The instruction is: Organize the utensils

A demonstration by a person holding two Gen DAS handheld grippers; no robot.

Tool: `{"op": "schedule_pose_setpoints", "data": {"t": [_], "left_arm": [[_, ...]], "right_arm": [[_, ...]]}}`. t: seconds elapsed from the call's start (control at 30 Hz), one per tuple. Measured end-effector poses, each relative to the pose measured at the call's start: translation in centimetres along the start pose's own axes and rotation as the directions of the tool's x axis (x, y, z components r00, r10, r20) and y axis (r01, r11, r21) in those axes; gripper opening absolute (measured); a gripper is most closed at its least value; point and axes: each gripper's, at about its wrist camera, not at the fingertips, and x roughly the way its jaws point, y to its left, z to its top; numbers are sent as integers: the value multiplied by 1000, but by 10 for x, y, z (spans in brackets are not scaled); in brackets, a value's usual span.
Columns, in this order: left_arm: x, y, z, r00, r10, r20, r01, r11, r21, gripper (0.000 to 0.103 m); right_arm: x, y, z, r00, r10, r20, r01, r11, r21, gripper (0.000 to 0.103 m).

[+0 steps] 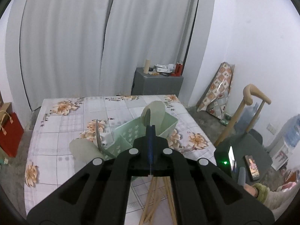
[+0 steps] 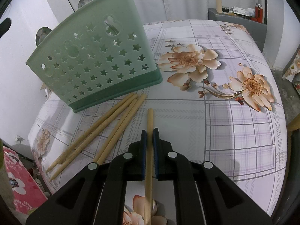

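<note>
Gripping single chopstick [image 2: 150, 131], right gripper [image 2: 149, 136] clamped along its long axis — holder [image 2: 93, 56] sat far-left; left gripper [image 1: 150, 131] shut, empty.

Just ahead of the right tool [image 2: 149, 134], matt green plastic is seen on the star-punched utensil holder [image 2: 97, 56]; pale, smooth wood on the chopsticks [image 2: 105, 129]; glossy flowered cloth covers the desk [image 2: 234, 131].
</note>
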Motion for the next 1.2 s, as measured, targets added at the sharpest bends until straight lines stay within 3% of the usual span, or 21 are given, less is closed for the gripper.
{"op": "schedule_pose_setpoints", "data": {"t": [0.17,0.3,0.43,0.57,0.83,1.2], "left_arm": [[28,-7,-25,995,0,-97,3,1000,31,0],[54,-8,-56,980,-20,-200,27,999,34,0],[79,-17,-81,957,-82,-280,102,993,58,19],[105,-33,-99,937,-94,-336,149,979,140,22],[148,-54,-107,902,-127,-412,235,946,224,22],[193,-78,-111,867,-63,-494,264,899,350,22]], "right_arm": [[0,0,-1,1000,1,0,-1,1000,-1,7],[0,0,-1,1000,1,0,-1,1000,1,7],[0,1,0,1000,1,-1,-1,1000,2,7],[-1,-1,0,1000,7,-8,-7,1000,11,7],[-9,-12,-7,1000,-5,-9,6,999,40,7],[-15,-29,-9,1000,7,-9,-6,997,76,7]]}}
